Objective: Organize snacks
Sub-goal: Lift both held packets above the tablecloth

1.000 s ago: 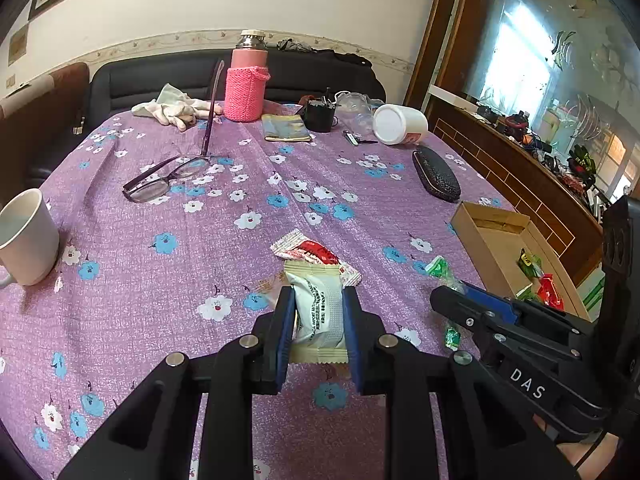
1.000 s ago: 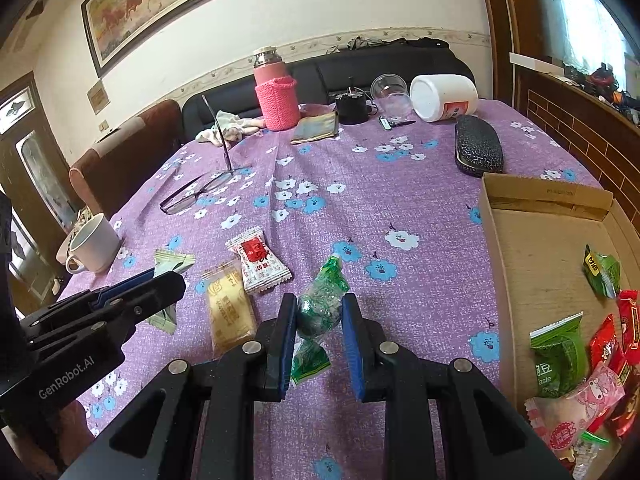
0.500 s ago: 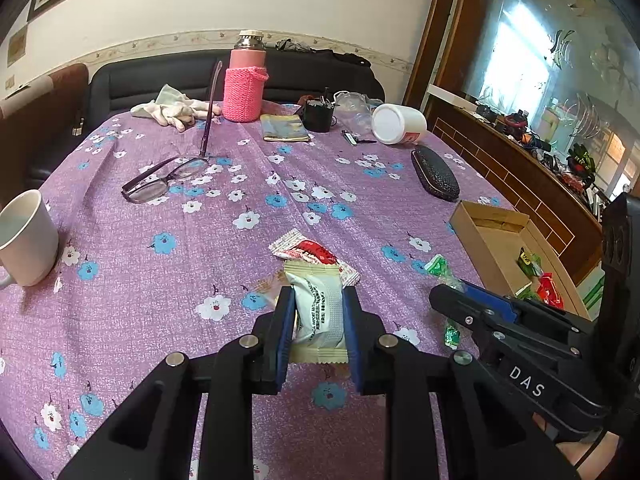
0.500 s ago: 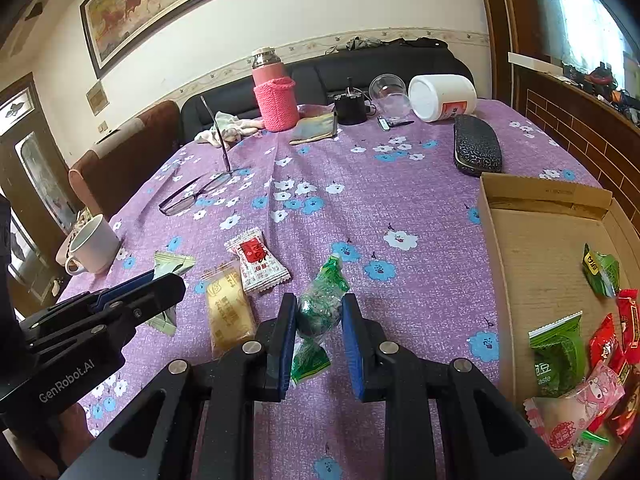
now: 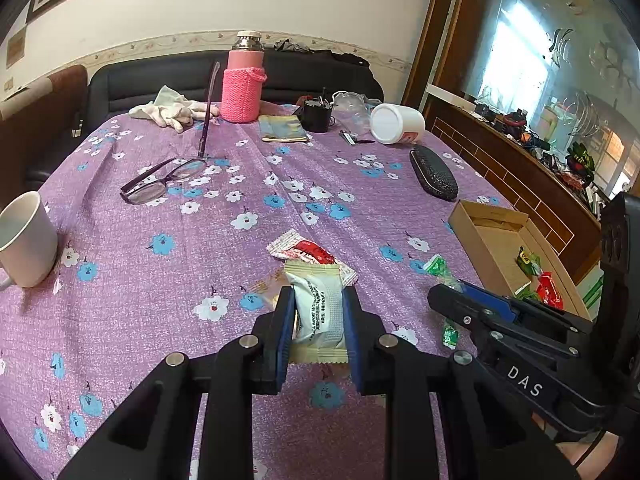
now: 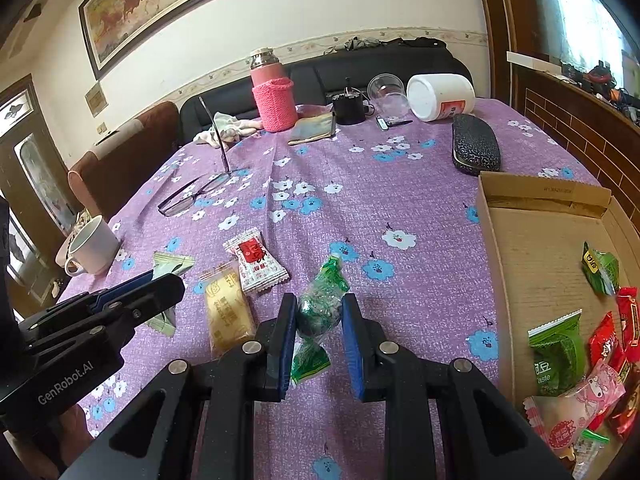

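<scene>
My left gripper [image 5: 319, 308] is shut on a pale green-and-white snack packet [image 5: 318, 310], held just above the purple cloth; the packet also shows in the right wrist view [image 6: 170, 268]. My right gripper [image 6: 319, 312] is shut on a green wrapped candy [image 6: 320, 304], which also shows in the left wrist view [image 5: 438, 270]. A red-and-white snack [image 6: 256, 260] and a yellow snack packet [image 6: 228, 312] lie on the cloth between the grippers. The cardboard box [image 6: 540, 248] at the right holds several snacks.
A white mug [image 6: 94, 246] stands at the left edge. Glasses [image 6: 192, 196], a pink flask [image 6: 274, 96], a white jar [image 6: 440, 96], a black glasses case [image 6: 476, 148], gloves and small items sit farther back on the flowered purple tablecloth [image 6: 360, 176].
</scene>
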Action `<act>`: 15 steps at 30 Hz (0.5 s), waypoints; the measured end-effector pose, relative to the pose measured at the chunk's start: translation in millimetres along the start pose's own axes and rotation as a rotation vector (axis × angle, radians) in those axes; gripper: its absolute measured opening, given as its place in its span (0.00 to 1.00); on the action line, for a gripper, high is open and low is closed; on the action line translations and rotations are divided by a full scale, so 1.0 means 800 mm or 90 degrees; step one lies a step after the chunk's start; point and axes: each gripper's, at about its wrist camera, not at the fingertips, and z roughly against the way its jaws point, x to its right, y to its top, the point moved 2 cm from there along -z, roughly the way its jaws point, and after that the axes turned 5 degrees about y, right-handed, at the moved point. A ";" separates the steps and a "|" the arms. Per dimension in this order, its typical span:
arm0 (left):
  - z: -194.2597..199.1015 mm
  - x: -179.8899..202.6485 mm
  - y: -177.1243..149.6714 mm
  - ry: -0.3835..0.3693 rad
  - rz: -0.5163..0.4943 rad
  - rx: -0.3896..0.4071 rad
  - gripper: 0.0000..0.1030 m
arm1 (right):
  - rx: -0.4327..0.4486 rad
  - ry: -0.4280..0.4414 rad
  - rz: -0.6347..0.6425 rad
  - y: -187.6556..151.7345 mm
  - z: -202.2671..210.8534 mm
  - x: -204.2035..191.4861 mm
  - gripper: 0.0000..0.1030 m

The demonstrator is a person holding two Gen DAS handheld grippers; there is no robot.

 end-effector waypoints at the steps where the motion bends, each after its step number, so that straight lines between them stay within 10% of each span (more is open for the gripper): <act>1: 0.000 0.001 0.000 -0.001 -0.001 -0.001 0.22 | 0.000 0.000 0.000 0.000 0.000 0.000 0.23; 15: 0.000 0.009 -0.002 -0.007 -0.015 -0.002 0.22 | 0.004 0.010 -0.002 0.000 0.002 -0.001 0.23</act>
